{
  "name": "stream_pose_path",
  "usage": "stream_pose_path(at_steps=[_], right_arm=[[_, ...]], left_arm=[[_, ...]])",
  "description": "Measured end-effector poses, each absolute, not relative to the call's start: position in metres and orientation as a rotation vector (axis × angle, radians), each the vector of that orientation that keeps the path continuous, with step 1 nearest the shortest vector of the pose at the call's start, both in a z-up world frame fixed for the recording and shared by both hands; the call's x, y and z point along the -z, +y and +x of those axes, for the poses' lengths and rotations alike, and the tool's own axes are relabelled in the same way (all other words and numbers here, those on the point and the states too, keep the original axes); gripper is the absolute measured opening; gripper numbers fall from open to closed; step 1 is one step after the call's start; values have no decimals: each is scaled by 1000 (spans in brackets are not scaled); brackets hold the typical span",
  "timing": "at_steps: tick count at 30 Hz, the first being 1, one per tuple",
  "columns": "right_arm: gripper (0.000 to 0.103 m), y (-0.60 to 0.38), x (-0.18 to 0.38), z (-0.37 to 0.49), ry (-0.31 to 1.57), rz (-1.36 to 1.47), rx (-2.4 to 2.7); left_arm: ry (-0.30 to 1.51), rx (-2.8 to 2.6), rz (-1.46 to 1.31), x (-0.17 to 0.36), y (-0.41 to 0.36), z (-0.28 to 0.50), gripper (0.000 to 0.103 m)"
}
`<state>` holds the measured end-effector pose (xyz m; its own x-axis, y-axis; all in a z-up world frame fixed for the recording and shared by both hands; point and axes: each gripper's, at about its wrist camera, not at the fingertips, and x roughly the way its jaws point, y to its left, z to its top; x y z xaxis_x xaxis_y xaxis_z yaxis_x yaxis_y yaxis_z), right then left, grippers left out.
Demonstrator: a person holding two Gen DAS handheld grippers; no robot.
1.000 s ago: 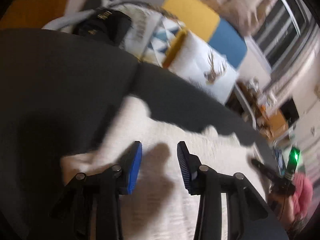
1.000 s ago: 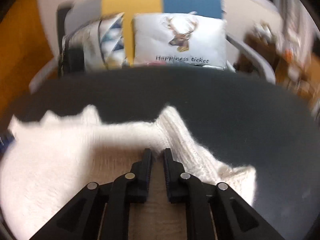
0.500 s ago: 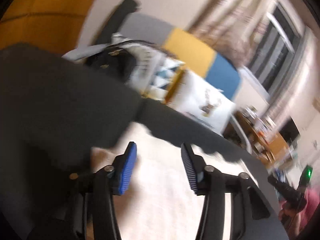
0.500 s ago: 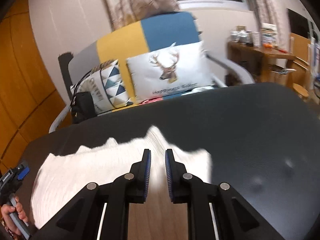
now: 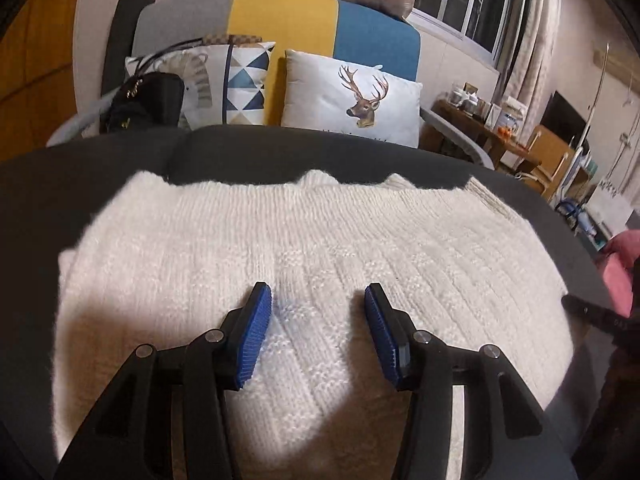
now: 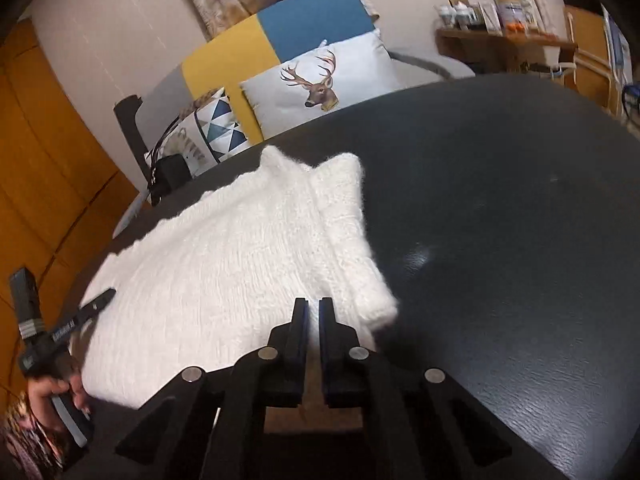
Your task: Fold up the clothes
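Left wrist view: I had the left claw (image 5: 318,312) hanging over the near middle of the white knit sweater (image 5: 312,240), jaws standing apart with nothing between the blue pads (image 5: 256,332), which were gripping no cloth. The sweater lay flat on the dark desk (image 5: 100,168), spread wide from side to side, far edge scalloped and fairly straight. It looked like a folded band already, sleeves not visible sticking out, though I couldn't tell how many layers. Part of the right claw's body (image 5: 592,312) poked in at the right edge. A sofa with a deer cushion (image 5: 352,100) sat behind the desk.

Right wrist view: the right claw (image 6: 314,308) was drawn closed, only a thin slit between the jaws, nothing caught in them. Its tips sat over the sweater's (image 6: 240,264) near right corner, where a folded-over strip formed a thick ridge. The left claw (image 6: 96,300) and the hand (image 6: 56,392) holding it showed at the far left end of the garment.

My read: roughly midway. Side parts seemed tucked in; still left was doubling the long band over into a compact stack, and neither claw had hold of cloth for that yet.
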<state>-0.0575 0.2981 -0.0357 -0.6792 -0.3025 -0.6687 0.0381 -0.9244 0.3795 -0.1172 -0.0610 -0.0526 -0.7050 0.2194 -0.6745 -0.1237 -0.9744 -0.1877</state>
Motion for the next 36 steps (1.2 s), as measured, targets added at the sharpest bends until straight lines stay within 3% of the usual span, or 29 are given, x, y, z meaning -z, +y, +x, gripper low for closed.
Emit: stream_pose_path(at_steps=[2,4,5,7,13,18,19,21,22,27,32,36], right_arm=[[3,297,36,-48,-450,1174,2685],[8,304,33,-36,-538,1131,2652],[17,310,28,-30,-596,1076,2623],[25,319,19,-28,-601,1008,2600],[25,328,19,-51,-498,1099,2514],[26,312,37,-66,-415,1210,2426],[25,314,39,-66,-454,1207,2386],[9,316,43,-66,-527,1203,2305],[6,316,44,-63,-546,1208,2265],[6,311,43,-34,-570,1208,2172],[8,315,63,-4,-709,1224,2100],[18,335,64,9,-876,1125,2118]], left_arm=[[-171,-2740,-1106,53,-57,-114,52],[-134,-2749,-1099,51,-54,-109,53],[-112,-2754,-1093,49,-53,-105,53],[-64,-2765,-1073,46,-48,-97,53],[70,-2776,-1050,43,-34,-81,53],[36,-2754,-1058,43,-41,-80,53],[47,-2748,-1060,43,-42,-79,53],[85,-2741,-1060,44,-42,-78,53],[124,-2734,-1059,44,-42,-77,53],[275,-2701,-1049,42,-48,-70,57],[232,-2735,-965,14,-29,-57,56],[238,-2624,-827,-7,35,-54,57]])
